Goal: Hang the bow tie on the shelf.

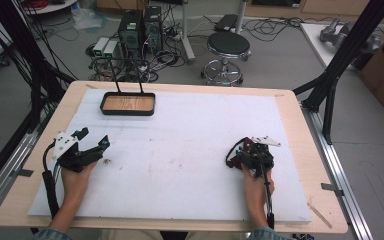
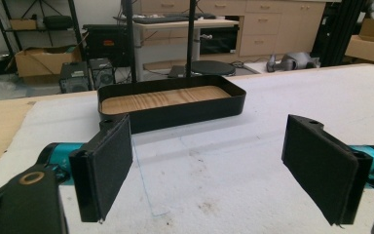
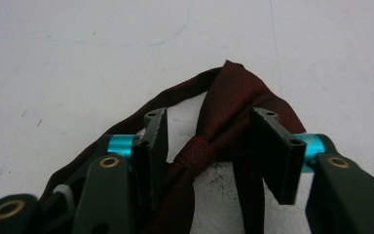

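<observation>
The left gripper (image 1: 91,141) was held low over the left part of the white-covered tabletop (image 1: 190,135), its fingers (image 2: 108,163) spread wide with nothing between them. A black tray with a wooden floor (image 2: 170,105) was seen ahead of it, near the far edge, well apart from the fingers. The right gripper (image 1: 246,150) was lowered onto a dark red necktie (image 3: 224,112) lying bunched on the right part of the mat. Its fingers (image 3: 275,151) were partly open, set on either side of the knot, and the cloth was not seen to be pinched
</observation>
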The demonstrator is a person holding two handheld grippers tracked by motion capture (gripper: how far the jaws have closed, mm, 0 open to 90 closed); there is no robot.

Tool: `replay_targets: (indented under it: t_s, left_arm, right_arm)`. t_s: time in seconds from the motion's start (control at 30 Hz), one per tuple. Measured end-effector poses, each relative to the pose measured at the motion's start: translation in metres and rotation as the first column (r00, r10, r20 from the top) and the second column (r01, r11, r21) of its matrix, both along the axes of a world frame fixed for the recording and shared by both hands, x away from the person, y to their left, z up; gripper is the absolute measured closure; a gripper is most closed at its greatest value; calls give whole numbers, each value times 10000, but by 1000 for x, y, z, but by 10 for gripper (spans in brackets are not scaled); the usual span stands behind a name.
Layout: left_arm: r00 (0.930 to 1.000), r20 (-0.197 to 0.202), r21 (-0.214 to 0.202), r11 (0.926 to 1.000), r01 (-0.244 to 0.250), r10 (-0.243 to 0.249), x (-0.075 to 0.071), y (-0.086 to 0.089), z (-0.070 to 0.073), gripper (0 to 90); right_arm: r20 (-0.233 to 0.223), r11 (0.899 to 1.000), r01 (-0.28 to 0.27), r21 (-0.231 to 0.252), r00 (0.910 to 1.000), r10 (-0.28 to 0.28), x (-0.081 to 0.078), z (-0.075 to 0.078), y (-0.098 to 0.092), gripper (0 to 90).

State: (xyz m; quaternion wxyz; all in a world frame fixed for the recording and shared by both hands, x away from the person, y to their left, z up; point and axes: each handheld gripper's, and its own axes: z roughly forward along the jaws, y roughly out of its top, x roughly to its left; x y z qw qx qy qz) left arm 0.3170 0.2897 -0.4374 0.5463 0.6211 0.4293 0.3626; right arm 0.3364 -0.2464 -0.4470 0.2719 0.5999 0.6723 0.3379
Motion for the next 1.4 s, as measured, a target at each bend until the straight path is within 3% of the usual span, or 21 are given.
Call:
replay_targets:
  t_s: [0.27, 0.4, 0.5, 0.77, 0.8, 1.07, 1.27, 1.4]
  left_arm:
    - [10000, 1, 13, 10000, -8, 8, 0, 0, 0, 192]
    - [10000, 22, 24, 10000, 18, -18, 0, 0, 0, 191]
    - [10000, -6, 23, 10000, -22, 23, 0, 0, 0, 192]
    - [10000, -10, -12, 10000, 26, -26, 0, 0, 0, 192]
    - [10000, 1, 2, 10000, -5, 5, 0, 0, 0, 192]
    - [10000, -22, -1, 10000, 31, -31, 0, 1, 0, 192]
    - [10000, -11, -77, 10000, -5, 5, 1, 1, 0, 192]
    - [10000, -22, -89, 10000, -9, 9, 0, 1, 0, 192]
  right_arm:
    - [-51, 9999, 4, -165, 10000, -5, 0, 0, 1, 628]
    - [66, 10000, 9, -44, 10000, -9, -1, 0, 0, 668]
    - [199, 9999, 46, 166, 9998, -49, -4, 0, -1, 754]
    - [521, 9993, 7, 364, 9986, -26, -7, 1, -4, 758]
    - [722, 9980, 3, 625, 9974, -48, -9, 1, -6, 757]
    - [1373, 9960, -251, 861, 9904, 131, -13, 4, -6, 757]
    - [1783, 9905, -659, 1208, 9830, 436, -15, 7, -7, 757]
    - [1816, 9792, -1164, 1663, 9796, 856, -11, 11, -4, 757]
